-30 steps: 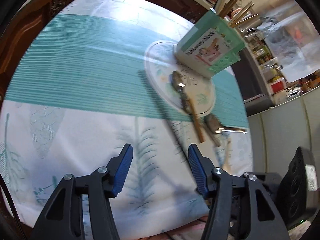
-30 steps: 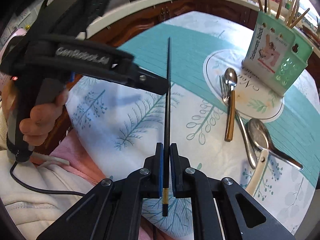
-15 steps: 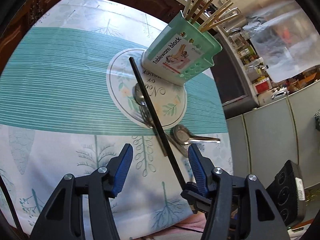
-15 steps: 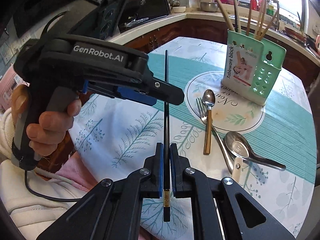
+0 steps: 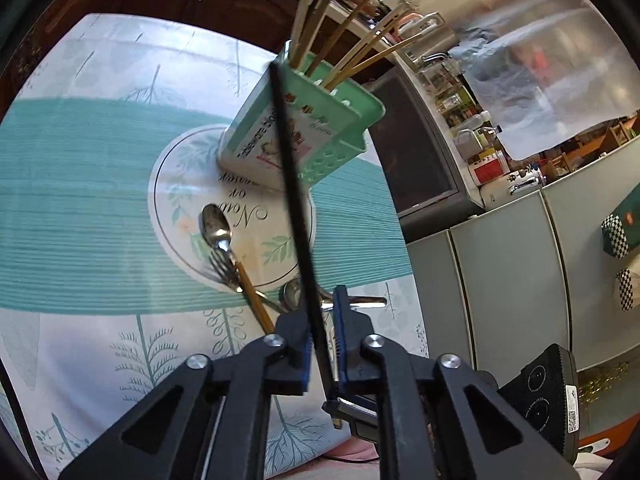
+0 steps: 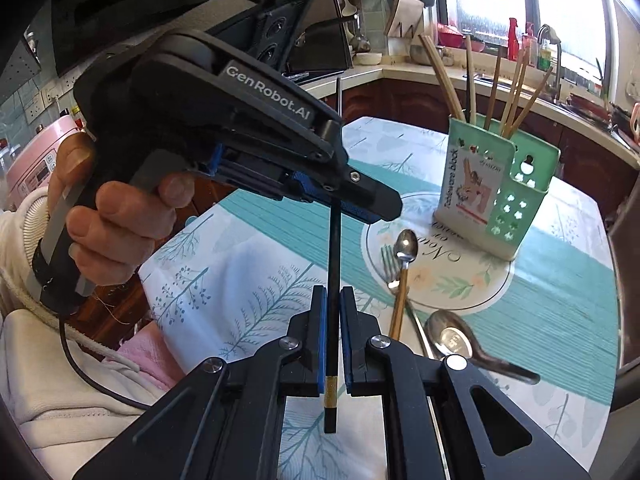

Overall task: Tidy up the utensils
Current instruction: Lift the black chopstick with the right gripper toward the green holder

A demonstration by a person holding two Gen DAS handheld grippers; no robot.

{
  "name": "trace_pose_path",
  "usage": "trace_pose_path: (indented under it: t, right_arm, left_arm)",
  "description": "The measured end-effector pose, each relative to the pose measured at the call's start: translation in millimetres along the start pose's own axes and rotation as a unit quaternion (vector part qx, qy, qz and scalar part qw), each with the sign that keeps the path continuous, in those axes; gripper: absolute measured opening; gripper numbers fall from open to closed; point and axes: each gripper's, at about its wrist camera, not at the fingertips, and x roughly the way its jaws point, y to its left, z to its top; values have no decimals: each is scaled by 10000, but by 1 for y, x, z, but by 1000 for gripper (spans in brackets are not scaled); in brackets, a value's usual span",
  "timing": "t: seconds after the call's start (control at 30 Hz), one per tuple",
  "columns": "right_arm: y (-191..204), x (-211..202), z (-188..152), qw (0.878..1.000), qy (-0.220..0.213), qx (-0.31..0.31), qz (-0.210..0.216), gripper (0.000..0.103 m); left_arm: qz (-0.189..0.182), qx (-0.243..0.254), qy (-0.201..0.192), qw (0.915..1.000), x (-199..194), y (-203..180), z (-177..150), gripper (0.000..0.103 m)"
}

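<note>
Standing pinched in both tools (image 6: 331, 344) (image 5: 320, 342): black chopstick (image 6: 333, 256).

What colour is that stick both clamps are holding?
The chopstick is black with a thin gold band near its end, clearest in the right wrist view.

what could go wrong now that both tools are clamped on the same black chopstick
1. The left tool and right tool both pinch the black chopstick; if the hands drift apart it may twist or slip out.
2. The green holder already has several chopsticks leaning across it, so insertion could snag.
3. A dropped stick could hit the spoon and fork below.
</note>
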Motion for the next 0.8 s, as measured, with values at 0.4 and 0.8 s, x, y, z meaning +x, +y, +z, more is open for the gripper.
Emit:
trace_pose_path:
  t: [0.4,0.8]
  right_arm:
    - [-27,-14,24,9981,-479,336,-181,6]
    - [-127,-41,75,9745,-1029,1925,-526,28]
  left_arm:
    - [723,679,-498,9938,-14,-48,27,3]
    - [1706,1753,-1622,9560,-49,-138,106,3]
